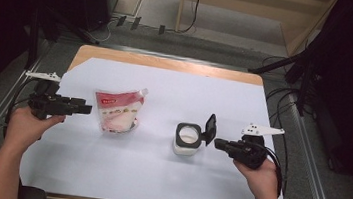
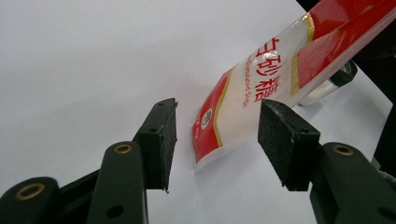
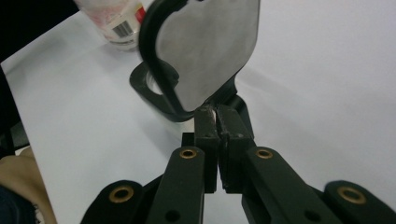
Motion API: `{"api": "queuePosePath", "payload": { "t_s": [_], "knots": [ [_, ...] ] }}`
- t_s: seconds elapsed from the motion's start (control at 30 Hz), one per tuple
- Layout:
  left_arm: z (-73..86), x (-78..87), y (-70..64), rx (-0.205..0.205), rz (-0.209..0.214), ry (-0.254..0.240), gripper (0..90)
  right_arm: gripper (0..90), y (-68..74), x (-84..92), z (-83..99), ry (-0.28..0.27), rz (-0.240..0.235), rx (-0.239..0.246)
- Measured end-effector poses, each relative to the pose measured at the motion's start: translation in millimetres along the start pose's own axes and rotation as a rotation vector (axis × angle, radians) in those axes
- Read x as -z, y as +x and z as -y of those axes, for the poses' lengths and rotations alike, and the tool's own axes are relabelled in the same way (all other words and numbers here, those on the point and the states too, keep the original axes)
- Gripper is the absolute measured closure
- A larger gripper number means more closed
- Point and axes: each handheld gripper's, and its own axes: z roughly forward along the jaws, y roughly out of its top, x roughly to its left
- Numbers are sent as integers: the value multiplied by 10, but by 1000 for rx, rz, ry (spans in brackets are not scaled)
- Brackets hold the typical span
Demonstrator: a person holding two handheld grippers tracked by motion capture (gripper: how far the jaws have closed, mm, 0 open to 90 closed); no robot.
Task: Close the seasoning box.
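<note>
A red-and-white sugar pouch stands on the white sheet, left of centre. My left gripper is level just to its left, jaws open. In the left gripper view the pouch's lower corner lies between and beyond the open pads of that gripper, untouched. Right of centre sits a small clear container with a black rim and a raised flip lid. My right gripper is shut, its tips against the base of the upright lid by the hinge.
White paper covers most of the wooden table. The metal frame rails run along both sides. Cables and dark stands lie on the floor beyond the far edge. A hand appears at the left of the right gripper view.
</note>
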Motion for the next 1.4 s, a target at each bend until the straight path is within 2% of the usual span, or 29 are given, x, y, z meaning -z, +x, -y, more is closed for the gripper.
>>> {"api": "queuePosePath", "payload": {
  "t_s": [0.5, 0.63, 0.9, 1.07, 1.4],
  "knots": [
    [-11, -24, -33, -3, 2, -5, 475, 900, -67, -207, -136, -40, 24, -20],
    [-11, -26, -26, -5, -5, -2, 475, 900, -67, -210, -151, -41, 28, -47],
    [-8, -21, -11, 2, 0, -7, 477, 900, -52, -227, -171, -63, 31, -58],
    [-7, -36, -15, 2, -8, 2, 477, 900, -49, -262, -185, -66, 23, -56],
    [-3, -36, -6, 12, 4, 3, 477, 900, -9, -313, -231, -78, 26, -43]
  ]
}}
